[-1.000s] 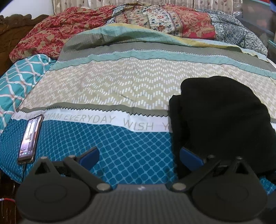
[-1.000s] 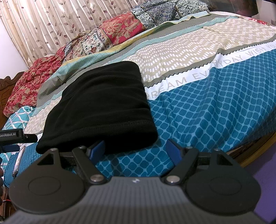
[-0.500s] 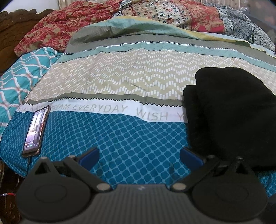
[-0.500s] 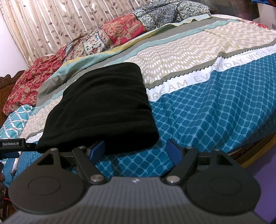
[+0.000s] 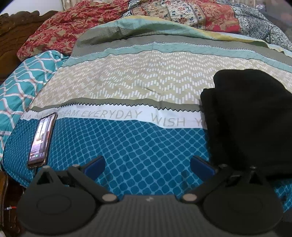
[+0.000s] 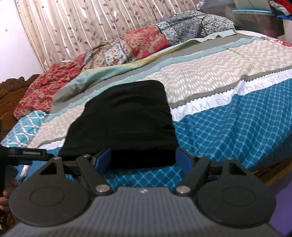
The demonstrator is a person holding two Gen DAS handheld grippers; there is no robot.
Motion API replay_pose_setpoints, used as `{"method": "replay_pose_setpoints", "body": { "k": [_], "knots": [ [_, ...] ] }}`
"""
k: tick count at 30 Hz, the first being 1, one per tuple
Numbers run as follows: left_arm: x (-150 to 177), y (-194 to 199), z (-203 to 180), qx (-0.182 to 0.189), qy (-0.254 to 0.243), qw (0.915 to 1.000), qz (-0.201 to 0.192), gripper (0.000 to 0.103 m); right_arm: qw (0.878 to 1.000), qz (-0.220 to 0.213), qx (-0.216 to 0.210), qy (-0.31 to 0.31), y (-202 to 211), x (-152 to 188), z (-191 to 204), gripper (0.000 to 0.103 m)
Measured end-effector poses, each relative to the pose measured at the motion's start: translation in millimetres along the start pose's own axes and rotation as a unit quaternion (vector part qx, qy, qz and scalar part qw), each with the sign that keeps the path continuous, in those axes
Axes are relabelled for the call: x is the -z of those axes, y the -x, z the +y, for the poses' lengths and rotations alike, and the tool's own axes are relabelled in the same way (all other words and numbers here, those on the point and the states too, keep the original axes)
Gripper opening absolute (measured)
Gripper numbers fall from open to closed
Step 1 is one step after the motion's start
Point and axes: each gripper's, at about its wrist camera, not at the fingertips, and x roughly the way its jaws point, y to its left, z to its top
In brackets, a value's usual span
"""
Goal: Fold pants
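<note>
Home bedroom: quilted bed [image 6: 228, 76], curtains [image 6: 82, 27]

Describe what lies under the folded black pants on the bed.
The pants rest on the patterned bedspread, covering parts of its blue, white lettered and beige bands. Whatever else might sit beneath them is hidden by the cloth.

Folded pants [image 6: 124, 120] are lying on the bedspread [image 5: 127, 142], near its front edge. Phone [image 5: 42, 140] is lying on the same bedspread, well apart from the pants, off to their left and also near the front edge. Quilts [image 5: 164, 12] are piling up behind the pants along the far side. Curtain [image 6: 82, 27] is hanging behind the quilts. Headboard [image 5: 16, 29] is standing left of the pants, past the phone.
</note>
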Motion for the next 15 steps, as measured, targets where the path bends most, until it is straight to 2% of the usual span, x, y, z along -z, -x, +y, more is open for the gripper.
{"method": "replay_pose_setpoints", "body": {
  "k": [2, 5, 9, 15],
  "knots": [
    [-3, 3, 6, 0.023, 0.006, 0.9997, -0.005, 0.103, 1.0, -0.013, -0.006, -0.002, 5, -5, 0, 0.079],
    [-10, 8, 24, 0.098, 0.036, 0.9945, -0.012, 0.103, 0.999, -0.034, -0.018, -0.011, 12, -16, -8, 0.079],
    [-19, 5, 47, 0.206, 0.094, 0.974, -0.006, 0.103, 0.997, -0.034, -0.041, -0.049, 11, -26, -26, 0.079],
    [-31, -19, 46, 0.312, 0.124, 0.9413, 0.035, 0.103, 0.991, -0.006, -0.073, -0.108, -2, -33, -51, 0.079]
  ]
}}
